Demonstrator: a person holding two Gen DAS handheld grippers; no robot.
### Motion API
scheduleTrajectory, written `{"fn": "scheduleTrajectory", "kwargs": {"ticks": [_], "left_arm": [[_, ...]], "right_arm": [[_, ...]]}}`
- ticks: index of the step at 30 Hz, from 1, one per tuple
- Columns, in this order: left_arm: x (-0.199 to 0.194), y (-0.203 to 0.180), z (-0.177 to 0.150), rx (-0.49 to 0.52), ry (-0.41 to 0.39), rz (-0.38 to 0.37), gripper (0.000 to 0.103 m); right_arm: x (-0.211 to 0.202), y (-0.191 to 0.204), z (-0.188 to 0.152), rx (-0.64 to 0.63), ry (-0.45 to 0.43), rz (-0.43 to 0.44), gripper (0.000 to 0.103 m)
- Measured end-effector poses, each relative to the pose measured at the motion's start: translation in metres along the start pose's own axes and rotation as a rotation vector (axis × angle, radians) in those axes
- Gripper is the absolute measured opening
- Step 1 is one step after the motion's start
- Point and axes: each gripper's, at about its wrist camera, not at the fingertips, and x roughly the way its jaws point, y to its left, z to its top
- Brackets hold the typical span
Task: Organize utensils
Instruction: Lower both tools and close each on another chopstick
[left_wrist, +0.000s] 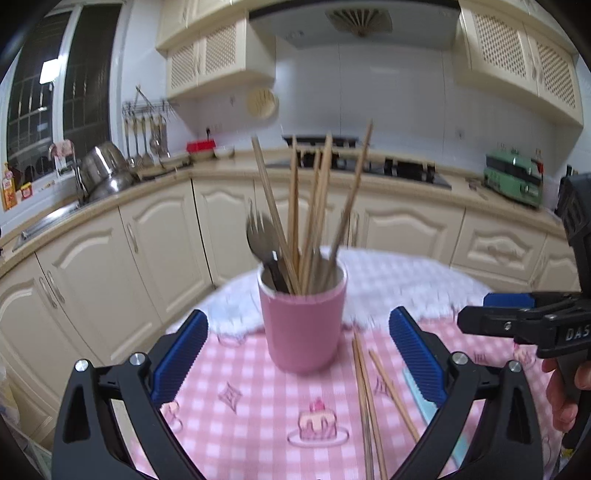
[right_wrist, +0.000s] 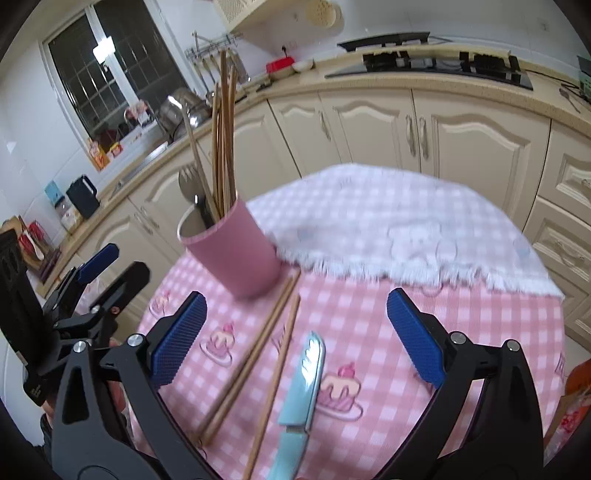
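Three loose chopsticks (right_wrist: 258, 354) and a pale blue knife (right_wrist: 301, 391) lay on the pink checked counter (right_wrist: 369, 325) just beside the pink cup (right_wrist: 236, 254), which already held chopsticks and a fork. I judged the sticks light, stiff and prone to roll, best pinched near mid-length; the knife looked slick, safest by its handle. My left claw (left_wrist: 299, 354) stood wide around the cup without touching; my right claw (right_wrist: 295, 339) stood wide and empty above the knife. Only the right view showed the knife whole; the left showed just its edge.
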Motion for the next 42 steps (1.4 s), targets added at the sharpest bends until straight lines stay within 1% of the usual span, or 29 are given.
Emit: {"fn": "scheduleTrajectory", "kwargs": {"ticks": [7,15,19,23,25,26,28,29,30,31,32,34,36,38,40,42], "left_arm": [[0.024,-0.005,-0.032,0.031,0.148,-0.029,0.097],[0.059,-0.013,-0.061,0.086,0.312,-0.034,0.097],[0.074,-0.019,-0.069,0.123,0.365,-0.027,0.096],[0.079,-0.019,-0.068,0.132,0.377,-0.041,0.096],[0.082,-0.023,-0.067,0.157,0.395,-0.047,0.094],[0.085,-0.026,-0.067,0.17,0.407,-0.057,0.08],[0.087,-0.029,-0.064,0.171,0.424,-0.098,0.069],[0.088,-0.03,-0.063,0.169,0.429,-0.12,0.056],[0.088,-0.031,-0.061,0.172,0.434,-0.138,0.046],[0.089,-0.033,-0.061,0.181,0.435,-0.139,0.043],[0.089,-0.034,-0.06,0.191,0.437,-0.146,0.04],[0.089,-0.035,-0.059,0.194,0.44,-0.156,0.037],[0.089,-0.033,-0.06,0.19,0.443,-0.162,0.037],[0.09,-0.03,-0.059,0.185,0.446,-0.167,0.037],[0.092,-0.03,-0.058,0.196,0.448,-0.165,0.037],[0.092,-0.028,-0.056,0.208,0.454,-0.168,0.037]], "right_arm": [[0.002,0.0,-0.016,-0.018,0.028,-0.011,0.096],[0.007,-0.004,-0.026,-0.032,0.067,-0.028,0.096],[0.011,-0.005,-0.031,-0.042,0.085,-0.033,0.096],[0.013,-0.004,-0.036,-0.059,0.103,-0.042,0.096],[0.015,-0.002,-0.039,-0.074,0.117,-0.044,0.096],[0.015,-0.001,-0.04,-0.08,0.122,-0.044,0.096],[0.018,0.003,-0.042,-0.095,0.134,-0.042,0.095],[0.02,0.004,-0.043,-0.1,0.143,-0.037,0.09],[0.022,0.006,-0.044,-0.101,0.154,-0.03,0.084],[0.024,0.008,-0.045,-0.1,0.163,-0.023,0.08],[0.026,0.011,-0.045,-0.1,0.171,-0.013,0.071],[0.032,0.017,-0.045,-0.108,0.191,0.001,0.048],[0.042,0.023,-0.045,-0.112,0.219,0.016,0.04],[0.052,0.029,-0.045,-0.108,0.243,0.03,0.036],[0.059,0.031,-0.043,-0.094,0.258,0.042,0.034],[0.065,0.034,-0.043,-0.09,0.267,0.028,0.031]]}}
